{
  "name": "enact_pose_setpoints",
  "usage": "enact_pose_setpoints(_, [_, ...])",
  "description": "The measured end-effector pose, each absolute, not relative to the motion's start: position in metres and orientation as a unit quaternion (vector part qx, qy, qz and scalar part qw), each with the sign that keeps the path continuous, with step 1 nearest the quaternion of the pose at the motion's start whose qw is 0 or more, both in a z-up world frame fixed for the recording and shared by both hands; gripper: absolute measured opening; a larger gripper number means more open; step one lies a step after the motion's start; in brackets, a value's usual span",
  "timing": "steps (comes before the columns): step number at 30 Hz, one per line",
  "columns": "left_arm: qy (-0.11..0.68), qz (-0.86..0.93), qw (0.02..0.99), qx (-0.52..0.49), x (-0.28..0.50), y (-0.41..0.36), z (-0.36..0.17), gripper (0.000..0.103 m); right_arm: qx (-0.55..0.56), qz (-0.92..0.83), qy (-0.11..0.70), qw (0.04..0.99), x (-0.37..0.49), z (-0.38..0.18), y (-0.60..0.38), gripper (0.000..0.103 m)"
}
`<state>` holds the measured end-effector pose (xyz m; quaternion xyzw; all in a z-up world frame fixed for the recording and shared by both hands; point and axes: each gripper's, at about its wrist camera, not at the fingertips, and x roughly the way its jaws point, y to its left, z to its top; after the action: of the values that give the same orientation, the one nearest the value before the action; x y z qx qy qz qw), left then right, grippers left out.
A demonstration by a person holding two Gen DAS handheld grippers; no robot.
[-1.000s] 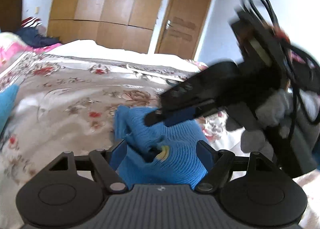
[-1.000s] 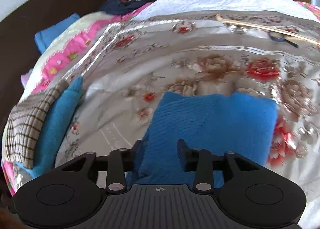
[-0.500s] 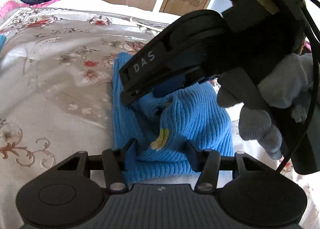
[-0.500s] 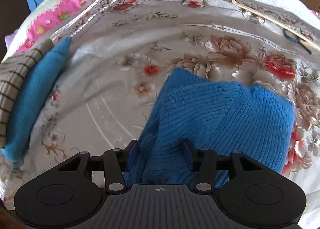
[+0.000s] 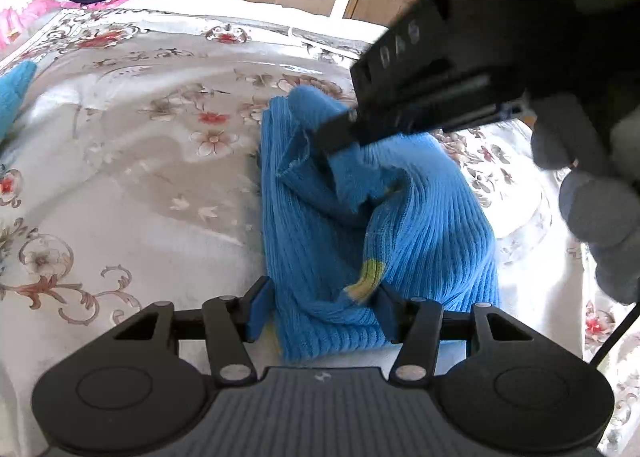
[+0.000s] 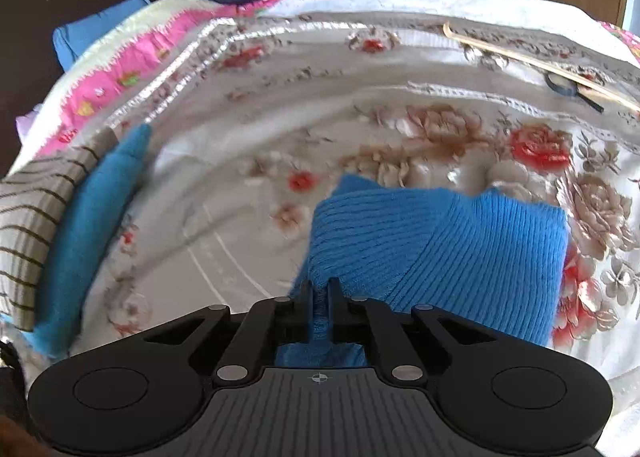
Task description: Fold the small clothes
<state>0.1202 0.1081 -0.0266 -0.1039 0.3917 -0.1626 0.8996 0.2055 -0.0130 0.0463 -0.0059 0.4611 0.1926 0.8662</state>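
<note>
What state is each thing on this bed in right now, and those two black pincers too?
Blue knit garment: crumpled, partly folded on the bedspread.
Right gripper: just closed, pinching the garment's edge.
Left gripper: half open, straddling the garment's hem.
Striped cloth: folded, beside a folded blue piece.

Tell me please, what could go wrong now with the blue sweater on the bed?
1. The right gripper, whose jaws just closed, pinches only a thin edge of the sweater; the knit may slip out when lifted.
2. The left gripper straddles a thick bunched fold; it may grab uneven layers and spoil the fold.
3. The pads could also catch the bedspread underneath.
</note>
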Motion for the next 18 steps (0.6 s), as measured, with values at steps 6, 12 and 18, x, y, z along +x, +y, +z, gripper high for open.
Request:
enact_pose_setpoints(6, [0.408,-0.161,0.893,-0.102,0.124,0.105,-0.032,0.063,-0.023,0.207,0.454,0.867,0.201,0.050,0.002,0.007])
enact_pose_setpoints(12, [0.408,-0.164,0.893,-0.093,0.118,0.103,-0.029,0.063,-0.003,0.197,0.472,0.859,0.216,0.026,0.011,0.007])
enact_pose_setpoints(18, [0.414,-0.157,0.892,-0.094,0.112,0.107,-0.027,0.063,0.055,0.198,0.495,0.844,0.231,-0.005,0.009,0.012])
